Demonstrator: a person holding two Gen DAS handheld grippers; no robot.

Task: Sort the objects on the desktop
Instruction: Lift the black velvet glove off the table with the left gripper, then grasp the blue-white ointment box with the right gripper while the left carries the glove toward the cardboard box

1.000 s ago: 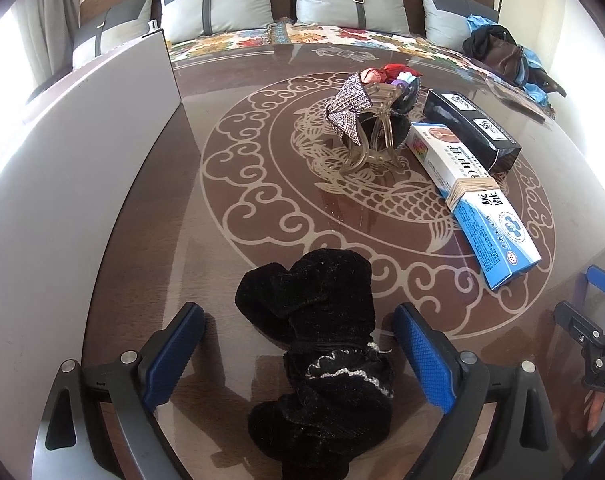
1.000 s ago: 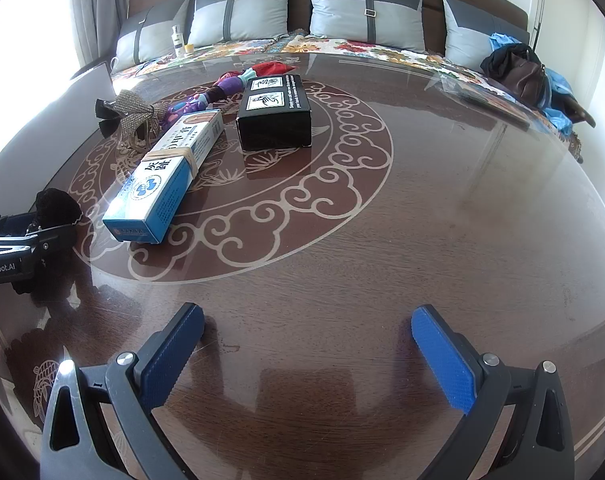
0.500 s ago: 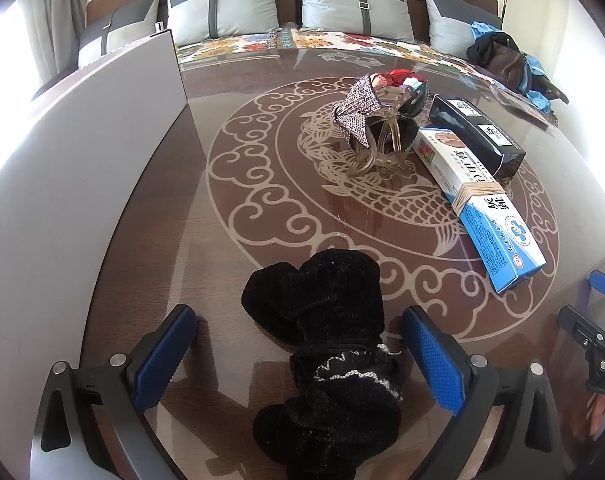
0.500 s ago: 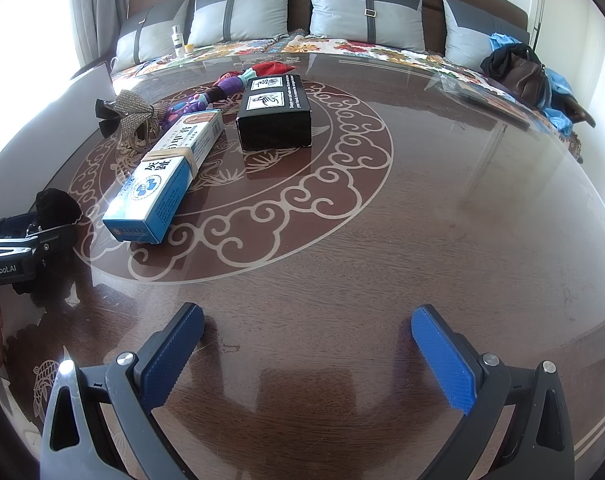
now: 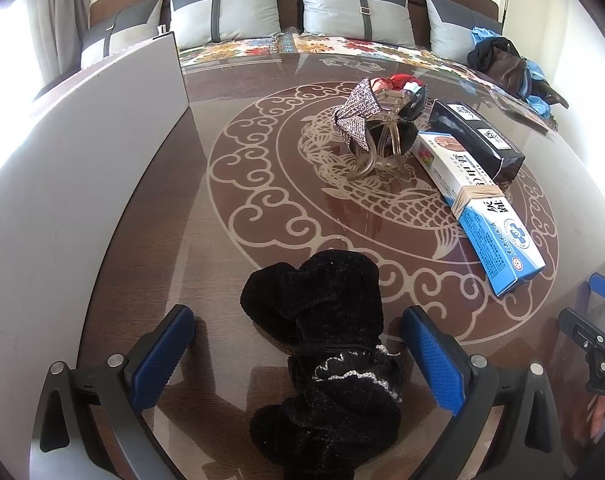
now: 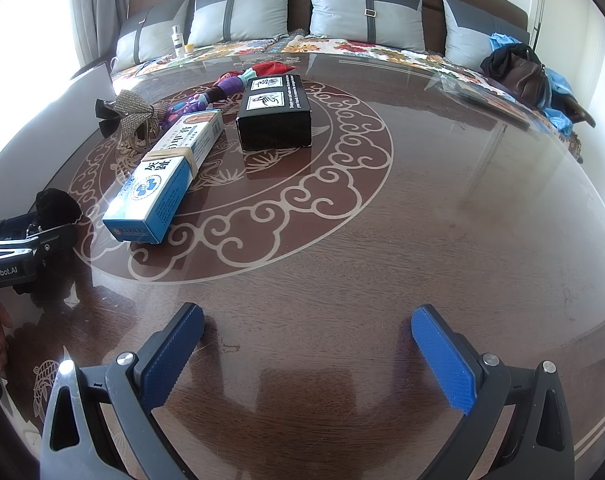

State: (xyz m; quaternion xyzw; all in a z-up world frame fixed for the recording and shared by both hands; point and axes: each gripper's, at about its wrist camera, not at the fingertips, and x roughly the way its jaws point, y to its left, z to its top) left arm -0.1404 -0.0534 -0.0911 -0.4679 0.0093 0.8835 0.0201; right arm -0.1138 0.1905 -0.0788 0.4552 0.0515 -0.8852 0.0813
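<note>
A black velvet hair scrunchie (image 5: 330, 344) lies on the glass-topped table between the open fingers of my left gripper (image 5: 298, 344); the pads stand apart from it on both sides. Farther on are a rhinestone bow hair claw (image 5: 366, 128), a blue-and-white box (image 5: 478, 204) with a rubber band, and a black box (image 5: 474, 140). My right gripper (image 6: 306, 340) is open and empty over bare table. In its view the blue-and-white box (image 6: 170, 176), black box (image 6: 276, 110), hair claw (image 6: 132, 118) and scrunchie (image 6: 56, 204) show at left.
A grey panel (image 5: 82, 160) stands along the table's left side. A red and purple fabric item (image 6: 242, 76) lies behind the boxes. A sofa with grey cushions (image 6: 366, 12) and a bag (image 6: 522, 72) is beyond the table.
My left gripper has drawn back and tilted slightly, so the scrunchie sits a little farther forward between the fingers. The right gripper has not moved.
</note>
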